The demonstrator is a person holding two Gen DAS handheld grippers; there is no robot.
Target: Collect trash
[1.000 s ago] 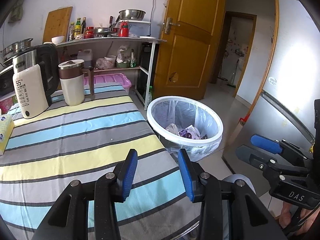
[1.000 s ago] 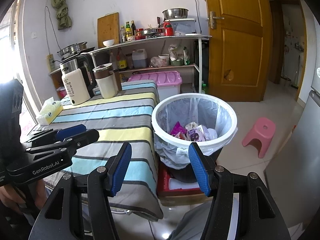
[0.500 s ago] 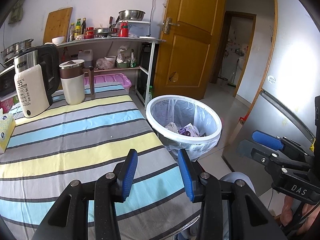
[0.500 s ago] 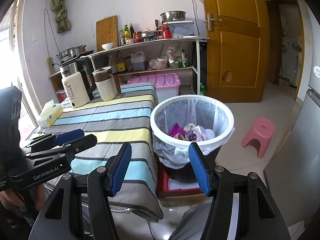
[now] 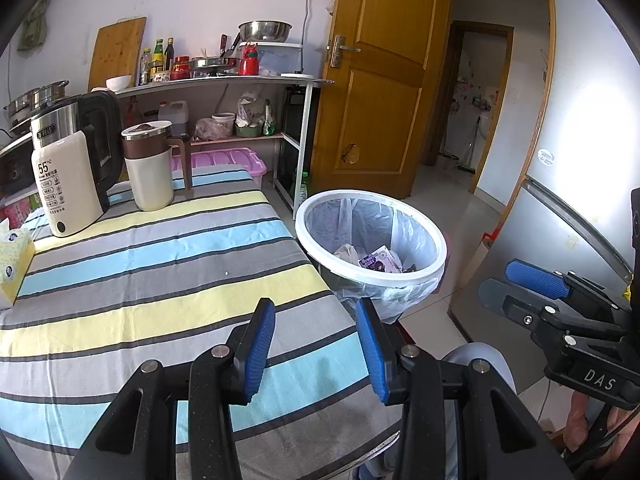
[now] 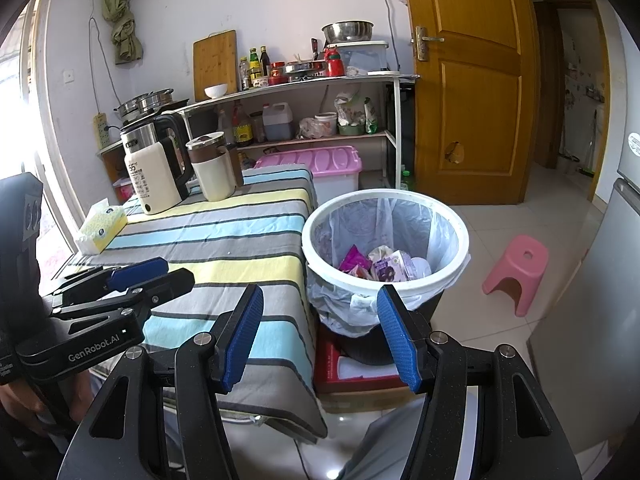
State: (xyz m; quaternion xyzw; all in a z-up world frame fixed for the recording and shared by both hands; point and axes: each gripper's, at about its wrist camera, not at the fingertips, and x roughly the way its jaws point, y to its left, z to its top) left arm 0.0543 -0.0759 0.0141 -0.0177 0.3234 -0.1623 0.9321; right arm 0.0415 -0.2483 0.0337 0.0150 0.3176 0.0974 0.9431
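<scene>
Though the trash lies heaped inside the lined white bin, its wrappers are too crumpled to read; bin base hidden behind the right gripper. Legible: "55°C" on the kettle, "DAS" and "GenRobot.AI" on the gripper bodies. Left gripper jaws released, empty, over the striped worktop; right jaws released, empty, bin just ahead. Mug, tissue box beyond left jaws.

"55°C" is printed on the white kettle, far left beyond the jaws. "DAS" marks the right gripper at right; "GenRobot.AI" marks the left gripper left of the jaws.
</scene>
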